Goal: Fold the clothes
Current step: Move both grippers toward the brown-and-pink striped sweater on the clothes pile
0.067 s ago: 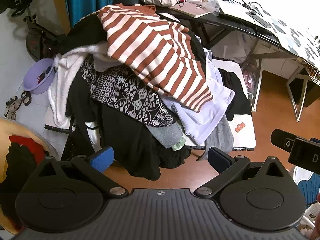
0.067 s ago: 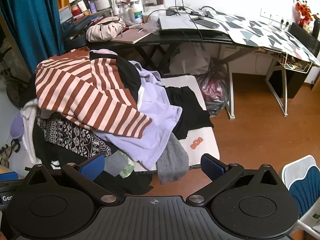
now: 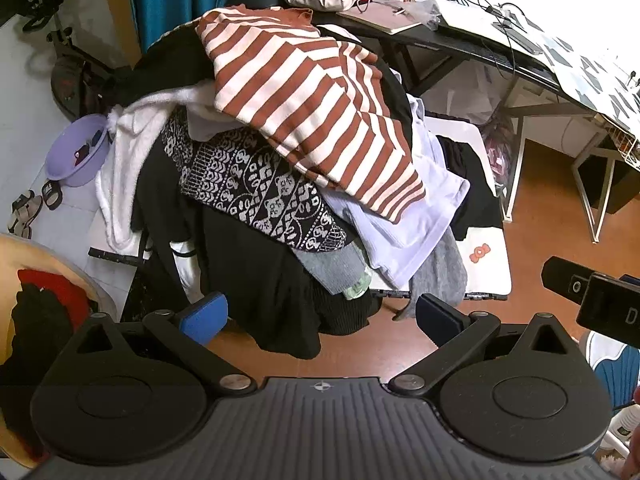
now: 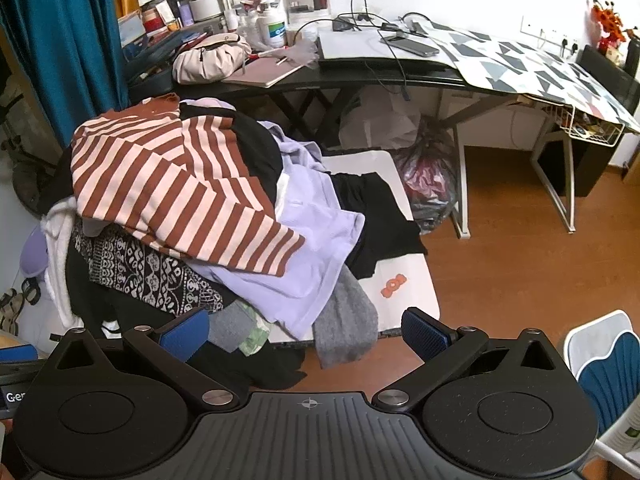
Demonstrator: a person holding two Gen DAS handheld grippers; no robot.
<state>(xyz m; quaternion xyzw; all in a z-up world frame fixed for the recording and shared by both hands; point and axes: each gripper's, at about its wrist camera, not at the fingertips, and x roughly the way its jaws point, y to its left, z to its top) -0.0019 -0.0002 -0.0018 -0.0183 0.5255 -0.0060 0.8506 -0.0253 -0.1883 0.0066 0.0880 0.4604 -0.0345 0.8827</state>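
Note:
A tall heap of clothes covers a small white table (image 3: 490, 266) (image 4: 412, 284). On top lies a brown-and-cream striped top (image 3: 304, 100) (image 4: 176, 188). Under it are a lilac garment (image 3: 404, 232) (image 4: 308, 248), a black-and-white patterned knit (image 3: 260, 196) (image 4: 140, 276), grey pieces (image 4: 344, 328) and black clothes (image 3: 256, 280) (image 4: 376, 208). My left gripper (image 3: 322, 318) is open, back from the heap's near side, with nothing between its fingers. My right gripper (image 4: 306, 332) is open too, held off the table's front edge. The right gripper's body (image 3: 600, 300) shows at the left view's right edge.
A cluttered black desk (image 4: 360, 76) with cables, a beige bag (image 4: 208, 58) and cosmetics stands behind the heap. Bags (image 4: 428, 176) lie under it. A teal curtain (image 4: 68, 40) hangs at left. A purple basin (image 3: 78, 152) and sandals sit on the floor. A blue chair (image 4: 608, 368) is at right.

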